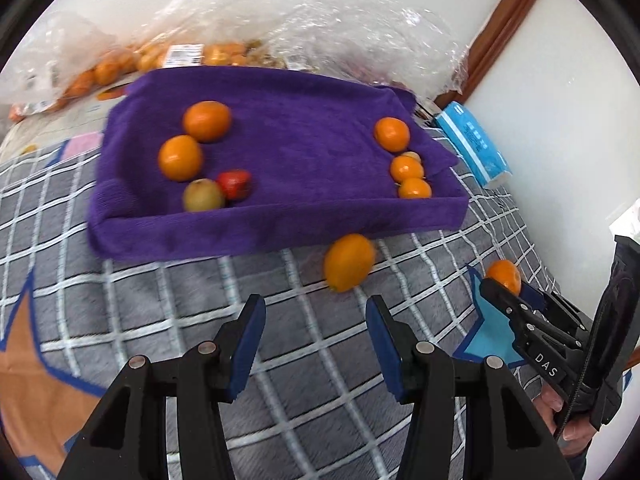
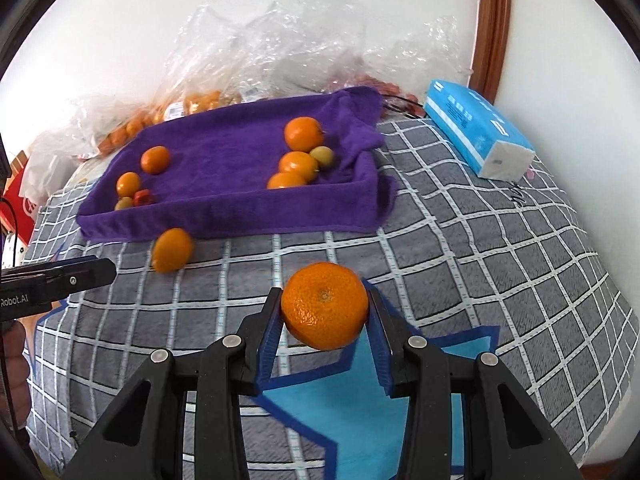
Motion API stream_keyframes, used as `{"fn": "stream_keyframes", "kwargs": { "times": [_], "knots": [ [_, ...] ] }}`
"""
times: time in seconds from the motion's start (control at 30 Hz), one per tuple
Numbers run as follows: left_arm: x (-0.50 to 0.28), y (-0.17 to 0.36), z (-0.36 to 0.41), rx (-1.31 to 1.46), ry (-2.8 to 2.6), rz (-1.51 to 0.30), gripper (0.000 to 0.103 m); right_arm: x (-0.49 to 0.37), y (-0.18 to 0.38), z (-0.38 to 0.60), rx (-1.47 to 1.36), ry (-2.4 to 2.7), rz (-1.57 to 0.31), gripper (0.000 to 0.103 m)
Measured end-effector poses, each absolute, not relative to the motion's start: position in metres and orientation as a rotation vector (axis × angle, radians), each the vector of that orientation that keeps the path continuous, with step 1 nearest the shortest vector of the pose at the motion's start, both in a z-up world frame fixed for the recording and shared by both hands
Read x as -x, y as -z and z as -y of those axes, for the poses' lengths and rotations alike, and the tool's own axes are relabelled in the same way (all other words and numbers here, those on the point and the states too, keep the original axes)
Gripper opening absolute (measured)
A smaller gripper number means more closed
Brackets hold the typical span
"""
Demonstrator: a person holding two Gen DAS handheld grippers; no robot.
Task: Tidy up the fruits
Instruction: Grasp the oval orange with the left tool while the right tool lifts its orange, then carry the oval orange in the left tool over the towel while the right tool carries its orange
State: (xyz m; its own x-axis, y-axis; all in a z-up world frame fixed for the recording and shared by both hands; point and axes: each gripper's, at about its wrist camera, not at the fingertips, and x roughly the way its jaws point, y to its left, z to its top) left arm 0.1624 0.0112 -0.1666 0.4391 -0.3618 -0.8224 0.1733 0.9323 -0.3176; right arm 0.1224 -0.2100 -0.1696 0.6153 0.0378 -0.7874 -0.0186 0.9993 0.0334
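Note:
A purple towel-lined tray on the checked bedspread holds oranges, a red fruit and a greenish fruit at its left, and several oranges at its right. A loose orange lies on the bedspread just in front of the tray. My left gripper is open and empty, a little short of that orange. My right gripper is shut on a mandarin and holds it above the bedspread; it also shows in the left wrist view.
Clear plastic bags with more oranges lie behind the tray. A blue tissue pack lies right of the tray near the wall and wooden door frame. A red box stands at far left.

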Motion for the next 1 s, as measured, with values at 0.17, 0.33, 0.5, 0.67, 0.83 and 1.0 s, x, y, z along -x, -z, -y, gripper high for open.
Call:
{"fn": "stream_keyframes", "kwargs": {
  "times": [0.17,0.33,0.5,0.67,0.83,1.0],
  "knots": [
    [-0.174,0.173,0.006,0.177,0.353,-1.074,0.049,-0.129,0.174,0.222,-0.028,-0.014,-0.91,0.04],
    [-0.185,0.181,0.018,0.171,0.364,-1.089,0.048,-0.134,0.175,0.23,-0.032,0.0,-0.916,0.04],
    [-0.193,0.186,0.028,0.154,0.365,-1.093,0.048,-0.139,0.176,0.236,-0.035,0.011,-0.921,0.04],
    [-0.197,0.19,0.035,0.134,0.358,-1.092,0.04,-0.141,0.176,0.24,-0.038,0.018,-0.92,0.04],
    [-0.199,0.192,0.037,0.139,0.365,-1.097,0.033,-0.141,0.176,0.245,-0.045,0.03,-0.924,0.04],
    [-0.198,0.191,0.035,0.151,0.373,-1.097,0.033,-0.137,0.172,0.247,-0.047,0.036,-0.915,0.04]
  ]
}}
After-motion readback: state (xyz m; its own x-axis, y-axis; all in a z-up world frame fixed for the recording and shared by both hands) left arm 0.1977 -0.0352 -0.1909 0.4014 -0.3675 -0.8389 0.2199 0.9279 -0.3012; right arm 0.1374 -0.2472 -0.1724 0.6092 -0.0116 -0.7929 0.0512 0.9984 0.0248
